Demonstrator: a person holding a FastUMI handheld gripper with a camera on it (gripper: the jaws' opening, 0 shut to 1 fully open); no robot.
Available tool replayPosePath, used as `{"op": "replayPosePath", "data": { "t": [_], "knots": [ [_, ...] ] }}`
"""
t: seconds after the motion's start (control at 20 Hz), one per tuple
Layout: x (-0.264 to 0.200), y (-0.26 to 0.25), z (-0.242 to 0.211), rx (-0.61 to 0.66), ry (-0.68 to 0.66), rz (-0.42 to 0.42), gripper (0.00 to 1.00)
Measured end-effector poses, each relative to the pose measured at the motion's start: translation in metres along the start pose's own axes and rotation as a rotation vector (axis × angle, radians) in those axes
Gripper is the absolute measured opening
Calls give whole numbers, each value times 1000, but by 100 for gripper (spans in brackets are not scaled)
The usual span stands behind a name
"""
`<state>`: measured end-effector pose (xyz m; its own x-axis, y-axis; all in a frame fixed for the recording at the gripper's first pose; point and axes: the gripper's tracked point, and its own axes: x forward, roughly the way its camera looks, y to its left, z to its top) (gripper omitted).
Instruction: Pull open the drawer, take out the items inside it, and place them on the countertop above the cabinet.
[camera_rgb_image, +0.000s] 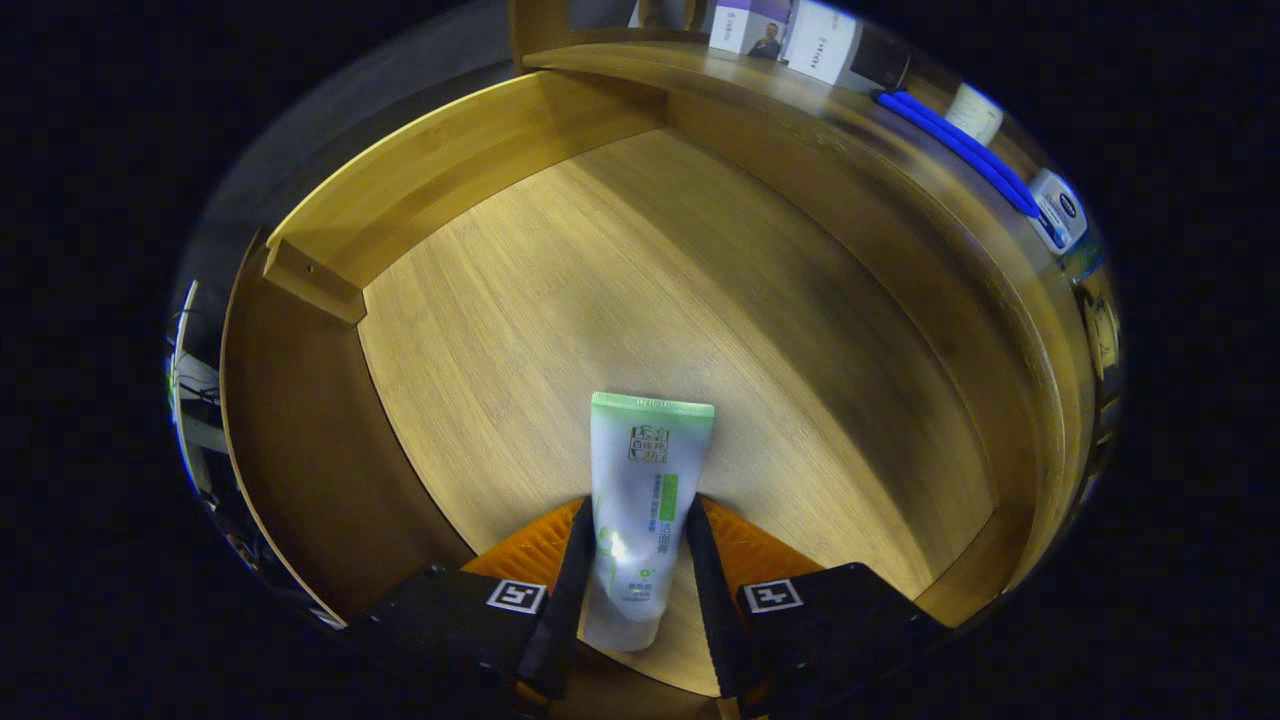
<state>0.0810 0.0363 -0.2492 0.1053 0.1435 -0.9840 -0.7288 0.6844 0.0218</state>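
Tongs first: gripper (634, 575) sits at the bottom centre of the frame, its fingers narrowed to a slim gap and pinching the white plastic squeeze tube with green crimped end and green print (645, 500) from both sides. Tube runs between the fingers, cap end low between them, crimped end sticking out ahead toward frame centre. Whether it is lifted or resting on the floor, I can't tell.

Around it I see the open light-wood drawer (620, 290), its bare floor taking up mid-frame. Wooden countertop (760, 95) arcs across the upper right, with a blue cable (960, 150), white boxes (790, 35) and a white jar (1060, 210) on it.

Risks I'd flag: the tube is smooth and soft, so it may squirm or slide out on the lift; the long free end could catch the countertop lip; landing space looks crowded, so I might knock those boxes.
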Motion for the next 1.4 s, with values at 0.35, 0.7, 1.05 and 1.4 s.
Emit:
{"op": "replayPosePath", "data": {
  "t": [0.35,0.7,1.05,1.4],
  "knots": [
    [-18,-16,19,-31,-104,-101,29],
    [-57,-9,36,-30,-228,-101,29],
    [-120,-38,69,36,-381,-160,29],
    [-143,-105,101,175,-439,-319,29]
  ]
}}
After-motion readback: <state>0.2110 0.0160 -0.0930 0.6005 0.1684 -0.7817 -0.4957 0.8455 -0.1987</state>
